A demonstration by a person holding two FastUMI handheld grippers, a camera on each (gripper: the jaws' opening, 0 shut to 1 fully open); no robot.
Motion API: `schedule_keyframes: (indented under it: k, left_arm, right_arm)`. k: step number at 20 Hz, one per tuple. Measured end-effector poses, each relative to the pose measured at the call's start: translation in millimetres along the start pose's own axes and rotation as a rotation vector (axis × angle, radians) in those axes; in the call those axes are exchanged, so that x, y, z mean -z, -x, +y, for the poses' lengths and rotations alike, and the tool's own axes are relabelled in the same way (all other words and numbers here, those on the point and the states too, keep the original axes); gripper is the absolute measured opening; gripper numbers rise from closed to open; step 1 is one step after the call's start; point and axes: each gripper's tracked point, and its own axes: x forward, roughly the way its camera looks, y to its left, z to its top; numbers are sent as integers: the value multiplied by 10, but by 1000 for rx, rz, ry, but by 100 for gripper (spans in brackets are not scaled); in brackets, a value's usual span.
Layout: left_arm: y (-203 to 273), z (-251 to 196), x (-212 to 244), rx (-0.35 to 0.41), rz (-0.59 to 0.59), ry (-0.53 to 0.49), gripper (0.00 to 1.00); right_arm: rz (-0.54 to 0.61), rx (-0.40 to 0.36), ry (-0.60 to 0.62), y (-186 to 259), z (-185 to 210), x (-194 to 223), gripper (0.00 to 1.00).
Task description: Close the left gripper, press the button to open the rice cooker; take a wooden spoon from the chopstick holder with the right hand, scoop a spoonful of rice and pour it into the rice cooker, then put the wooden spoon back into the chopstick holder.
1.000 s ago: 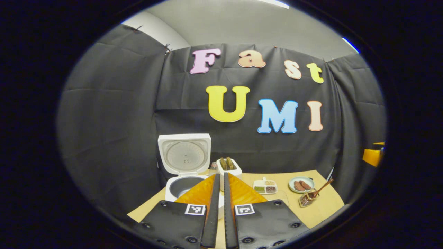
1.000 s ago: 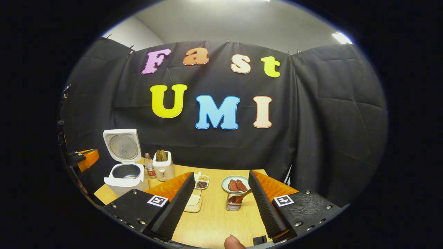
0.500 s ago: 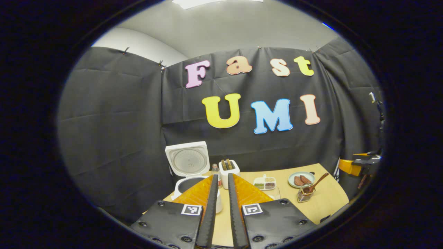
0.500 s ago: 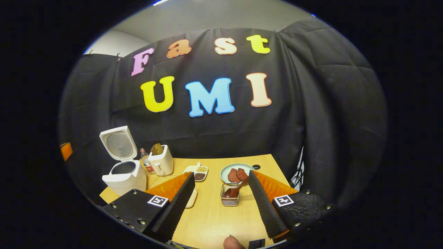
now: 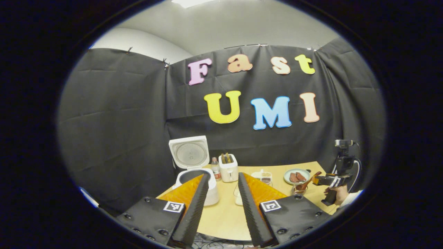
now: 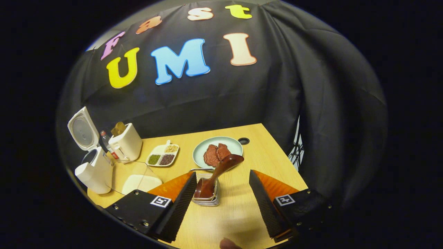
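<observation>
The white rice cooker (image 5: 193,180) stands open with its lid (image 5: 189,153) upright, also at the left in the right gripper view (image 6: 94,166). My left gripper (image 5: 223,178) is open and held back from the cooker, with nothing between its fingers. A brown wooden spoon (image 6: 218,172) leans in the small clear chopstick holder (image 6: 207,197). My right gripper (image 6: 222,175) is open just above and around the spoon, without touching it. A clear container of rice (image 6: 139,179) sits between cooker and holder. The left gripper view shows the right gripper (image 5: 328,180) beside the holder (image 5: 298,189).
On the wooden table (image 6: 266,157) stand a white toaster (image 6: 126,145), a small bottle (image 6: 104,138), a divided dish of beans (image 6: 162,155) and a plate with meat (image 6: 217,152). The table's right edge lies close to my right gripper. A hand (image 5: 341,196) holds that gripper.
My left gripper has opened and drawn back from the cooker. My right gripper has moved forward and tipped down over the holder, so the spoon now lies between its fingers.
</observation>
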Motion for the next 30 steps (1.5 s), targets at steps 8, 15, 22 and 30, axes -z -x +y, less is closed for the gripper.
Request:
schedule_keyframes:
  k: [8,15,22,30]
  left_arm:
    - [17,57,165,-10,68,-21,79]
    - [-12,53,242,-3,89,-24,79]
    - [105,156,248,-13,82,-35,79]
    - [293,260,239,-9,52,5,79]
  right_arm:
    - [110,-58,-189,-649,181,201,78]
    - [128,-76,-329,-685,223,199,27]
    - [128,-129,-413,-654,224,90,12]
    - [69,-171,-404,-238,225,-279,12]
